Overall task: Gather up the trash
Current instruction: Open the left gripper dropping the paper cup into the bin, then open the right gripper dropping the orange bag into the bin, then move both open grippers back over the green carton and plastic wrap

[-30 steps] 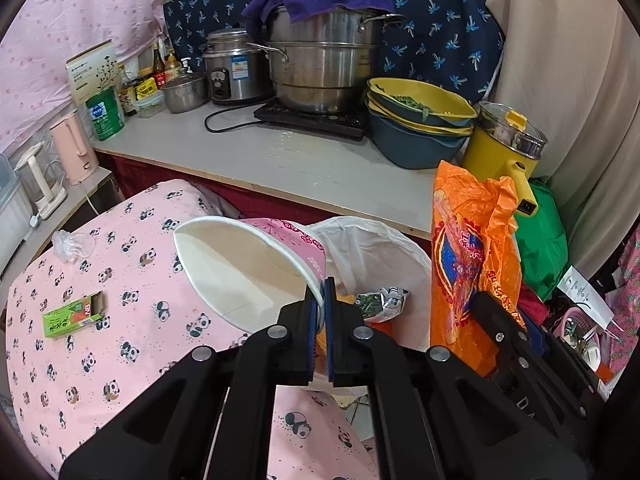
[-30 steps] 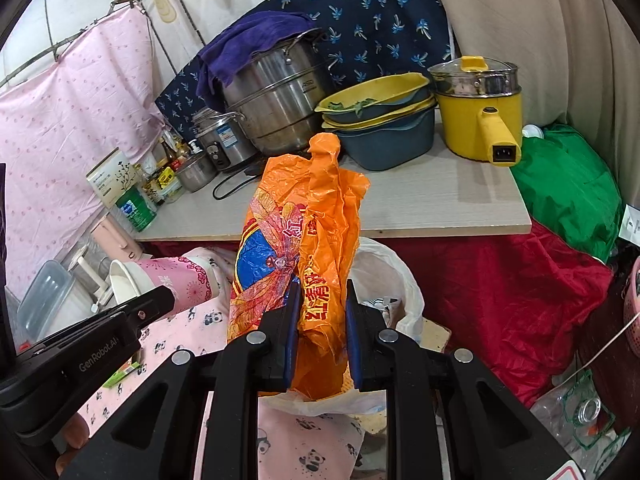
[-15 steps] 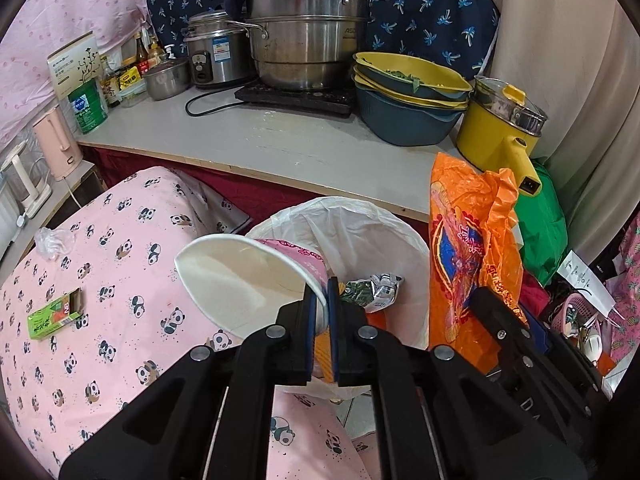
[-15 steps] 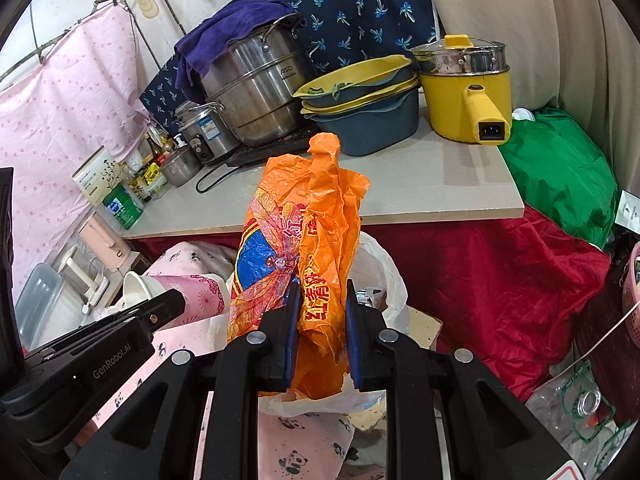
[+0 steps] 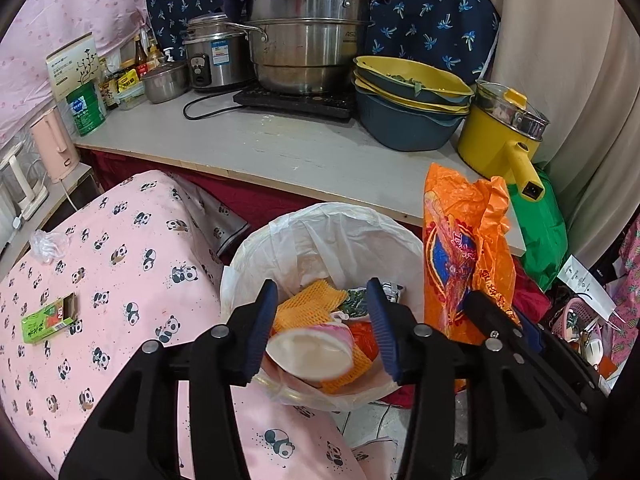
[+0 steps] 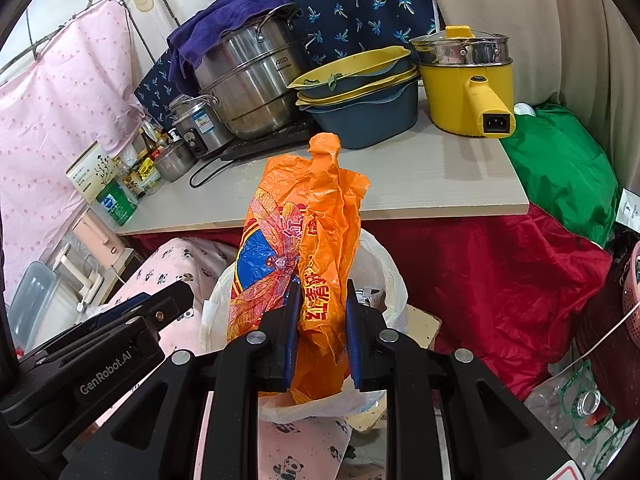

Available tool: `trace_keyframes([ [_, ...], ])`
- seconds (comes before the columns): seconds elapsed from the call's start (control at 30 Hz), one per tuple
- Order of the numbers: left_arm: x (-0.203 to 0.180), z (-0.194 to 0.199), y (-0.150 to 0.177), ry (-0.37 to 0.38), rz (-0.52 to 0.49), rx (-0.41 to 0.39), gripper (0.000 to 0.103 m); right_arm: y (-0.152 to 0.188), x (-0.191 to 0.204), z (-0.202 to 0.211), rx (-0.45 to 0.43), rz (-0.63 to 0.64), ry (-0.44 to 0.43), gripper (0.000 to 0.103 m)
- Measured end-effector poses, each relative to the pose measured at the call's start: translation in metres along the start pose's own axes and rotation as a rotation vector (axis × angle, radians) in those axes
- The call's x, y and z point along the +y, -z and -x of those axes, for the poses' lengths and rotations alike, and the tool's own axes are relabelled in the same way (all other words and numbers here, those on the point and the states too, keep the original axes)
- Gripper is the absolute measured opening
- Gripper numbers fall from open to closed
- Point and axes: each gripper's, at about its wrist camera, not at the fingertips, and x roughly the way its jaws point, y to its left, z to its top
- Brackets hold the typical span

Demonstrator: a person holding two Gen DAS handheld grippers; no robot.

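Left fingers [image 5: 322, 324]: opening, nothing gripped; paper cup [image 5: 310, 350] lies inside lined bin [image 5: 320, 232], centre frame.
Right fingers [image 6: 320, 322]: clamped on orange bag [image 6: 304, 240] above bin.
Risk: the light bag may snag or drift outside the rim.

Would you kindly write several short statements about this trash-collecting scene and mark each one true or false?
1. The right claw grips a crumpled orange plastic bag. True.
2. The pink paper cup stands upright on the panda-print cloth. False: it lies tipped in the white-lined trash bin.
3. The left claw pinches the cup. False: its jaws are opening, clear of it.
4. A green carton lies on the panda cloth. True.
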Motion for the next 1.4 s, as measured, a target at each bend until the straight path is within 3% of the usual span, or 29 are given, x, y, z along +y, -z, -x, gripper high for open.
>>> trace_keyframes([
  [0.5,0.034,-0.003,0.002,-0.035,0.063,0.011,0.045,-0.001,0.026,-0.023,0.039,0.058,-0.01,0.021],
  [0.6,0.042,-0.003,0.002,-0.042,0.076,0.011,0.045,-0.001,0.034,-0.03,0.05,0.077,-0.01,0.026],
  [0.7,0.051,-0.002,0.003,-0.055,0.089,0.006,0.051,-0.002,0.041,-0.033,0.052,0.088,-0.013,0.03],
  [1.4,0.124,0.032,0.02,-0.139,0.194,-0.043,0.053,0.011,0.113,-0.014,0.037,0.207,-0.067,0.035],
])
